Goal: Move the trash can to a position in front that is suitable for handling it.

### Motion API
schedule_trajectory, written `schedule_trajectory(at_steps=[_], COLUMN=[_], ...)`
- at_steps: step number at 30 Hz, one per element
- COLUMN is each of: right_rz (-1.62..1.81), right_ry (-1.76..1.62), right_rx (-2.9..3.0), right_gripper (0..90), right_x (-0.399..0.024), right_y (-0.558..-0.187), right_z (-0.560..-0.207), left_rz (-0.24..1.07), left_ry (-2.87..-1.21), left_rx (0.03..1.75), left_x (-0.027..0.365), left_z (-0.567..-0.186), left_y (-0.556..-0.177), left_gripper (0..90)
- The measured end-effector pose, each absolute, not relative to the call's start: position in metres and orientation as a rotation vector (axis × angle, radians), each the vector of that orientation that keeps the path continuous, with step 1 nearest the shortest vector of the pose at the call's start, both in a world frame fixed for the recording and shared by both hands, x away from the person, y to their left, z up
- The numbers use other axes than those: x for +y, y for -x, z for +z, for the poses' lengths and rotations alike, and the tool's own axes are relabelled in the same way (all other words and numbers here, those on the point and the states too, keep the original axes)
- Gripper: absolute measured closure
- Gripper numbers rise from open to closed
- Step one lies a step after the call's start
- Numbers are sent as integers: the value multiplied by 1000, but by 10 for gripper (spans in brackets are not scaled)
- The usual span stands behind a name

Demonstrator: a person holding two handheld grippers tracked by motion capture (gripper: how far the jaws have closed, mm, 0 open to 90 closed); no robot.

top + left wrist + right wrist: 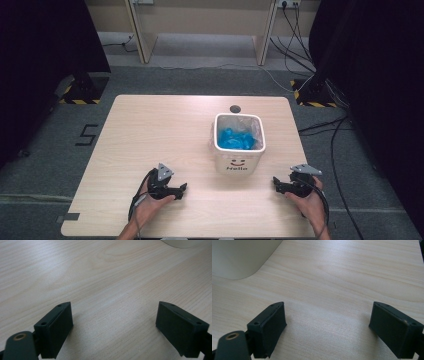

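A pale wooden table [160, 130] stands on a grey floor, seen from above. Near its middle, a little toward the far right, stands a small white bin [239, 162] with a smiling face and the word "Hello" printed on the side facing the person. It is lined with a clear plastic bag [252, 127], and something bright blue [235, 139] lies inside; from this height it may be crumpled gloves or wrappers, but that cannot be told for sure.

The left gripper [181, 189] rests on the table near the front edge, held in the person's left hand [150, 202]. The bin sits ahead of it and off to its right, well apart. The right gripper [276, 184], in the right hand [310, 202], rests near the front right corner, with the bin ahead and to its left, nearer but not touching.

Both grippers have their jaws spread wide, with bare wood between them and nothing held.

This looks like the starting pose, before any reach. The next move likely calls for lifting one gripper forward and inward toward the bin's rim or bag edge.
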State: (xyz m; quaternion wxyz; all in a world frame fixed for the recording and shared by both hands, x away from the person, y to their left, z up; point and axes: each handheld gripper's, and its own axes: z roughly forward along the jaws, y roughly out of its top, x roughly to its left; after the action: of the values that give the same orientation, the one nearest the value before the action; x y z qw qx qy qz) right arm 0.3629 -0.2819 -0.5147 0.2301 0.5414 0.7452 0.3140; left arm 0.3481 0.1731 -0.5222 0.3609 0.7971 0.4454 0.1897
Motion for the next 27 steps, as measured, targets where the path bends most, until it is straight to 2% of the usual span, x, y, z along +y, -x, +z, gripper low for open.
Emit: schedule_trajectory(at_steps=[15,27], right_rz=[909,986], right_ry=[-1476,-1502], right_rx=[1998,1961], right_gripper=[187,190], right_x=[-289,-291], right_y=[-366,-383], right_z=[-506,-494], left_rz=[481,407], left_ry=[-2039,-1974], left_rx=[1153,1144], left_x=[174,164], left_z=[-522,-512], left_y=[-348,-358], left_gripper=[146,148])
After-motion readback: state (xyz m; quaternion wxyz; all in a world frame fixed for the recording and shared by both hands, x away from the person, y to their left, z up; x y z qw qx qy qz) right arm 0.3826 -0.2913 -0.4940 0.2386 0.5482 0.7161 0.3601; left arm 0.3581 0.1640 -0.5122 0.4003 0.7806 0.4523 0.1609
